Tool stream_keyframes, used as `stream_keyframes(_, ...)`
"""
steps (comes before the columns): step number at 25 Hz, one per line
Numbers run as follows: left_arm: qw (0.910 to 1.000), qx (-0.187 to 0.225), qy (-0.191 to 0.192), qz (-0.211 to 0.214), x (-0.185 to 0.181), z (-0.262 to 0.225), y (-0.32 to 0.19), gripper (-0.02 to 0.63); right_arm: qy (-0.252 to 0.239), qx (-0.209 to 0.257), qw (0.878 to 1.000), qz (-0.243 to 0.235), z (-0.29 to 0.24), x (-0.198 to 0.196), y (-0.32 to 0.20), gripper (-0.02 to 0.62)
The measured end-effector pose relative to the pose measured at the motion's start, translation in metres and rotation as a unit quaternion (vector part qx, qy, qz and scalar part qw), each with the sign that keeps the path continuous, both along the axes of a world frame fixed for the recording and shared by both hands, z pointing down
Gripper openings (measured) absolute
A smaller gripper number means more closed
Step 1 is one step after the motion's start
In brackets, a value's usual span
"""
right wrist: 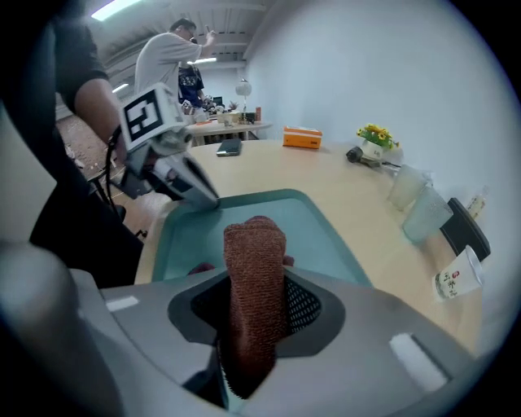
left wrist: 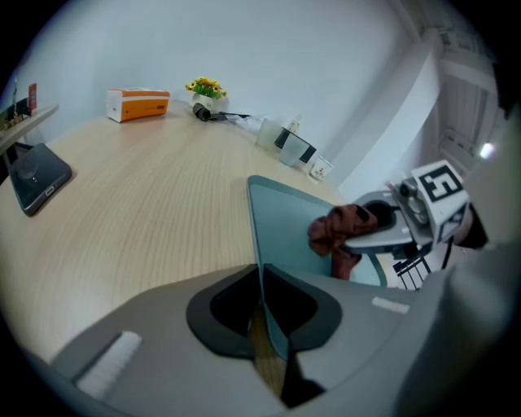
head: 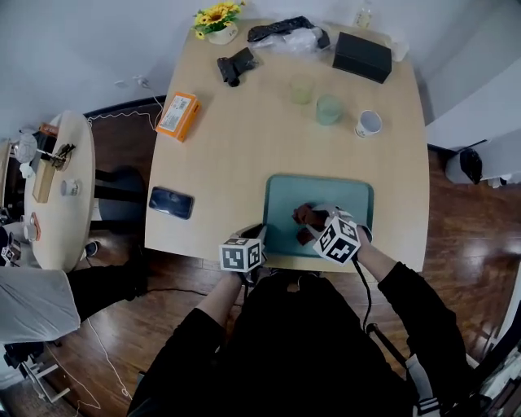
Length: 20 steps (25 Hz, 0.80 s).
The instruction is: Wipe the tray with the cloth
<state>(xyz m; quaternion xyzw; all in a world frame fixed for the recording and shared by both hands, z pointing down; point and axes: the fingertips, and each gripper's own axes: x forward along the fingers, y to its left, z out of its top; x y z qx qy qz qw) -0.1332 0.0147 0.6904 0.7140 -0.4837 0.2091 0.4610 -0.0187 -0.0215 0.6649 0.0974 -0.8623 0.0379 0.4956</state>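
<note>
A teal tray (head: 358, 195) lies at the table's near edge, in front of me. My left gripper (head: 258, 234) is shut on the rim of its near left side; in the left gripper view the thin rim (left wrist: 266, 281) runs between the closed jaws. A crumpled brown cloth (head: 307, 216) rests on the tray floor. My right gripper (head: 316, 226) is shut on it, and in the right gripper view the cloth (right wrist: 254, 269) stands up between the jaws over the tray (right wrist: 321, 232). The left gripper view shows the cloth (left wrist: 335, 230) hanging under the right gripper's fingers (left wrist: 383, 236).
A dark phone (head: 171, 202) lies left of the tray. Farther back stand two green cups (head: 329, 109), a white mug (head: 368, 124), a black box (head: 361, 56), an orange box (head: 178, 116) and a flower pot (head: 218, 19). A round side table (head: 57, 187) stands at the left.
</note>
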Motion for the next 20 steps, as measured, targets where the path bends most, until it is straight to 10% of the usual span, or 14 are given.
stream_keyframes(10, 0.9999, 0.006, -0.009, 0.001, 0.002, 0.000, 0.000, 0.005, -0.020, 0.005, 0.999, -0.044, 0.007, 0.022, 0.088, 0.118)
stream_keyframes(20, 0.9999, 0.005, -0.009, -0.001, 0.002, 0.000, 0.000, 0.005, 0.032, 0.054, 0.998, -0.029, 0.010, 0.057, -0.055, 0.120)
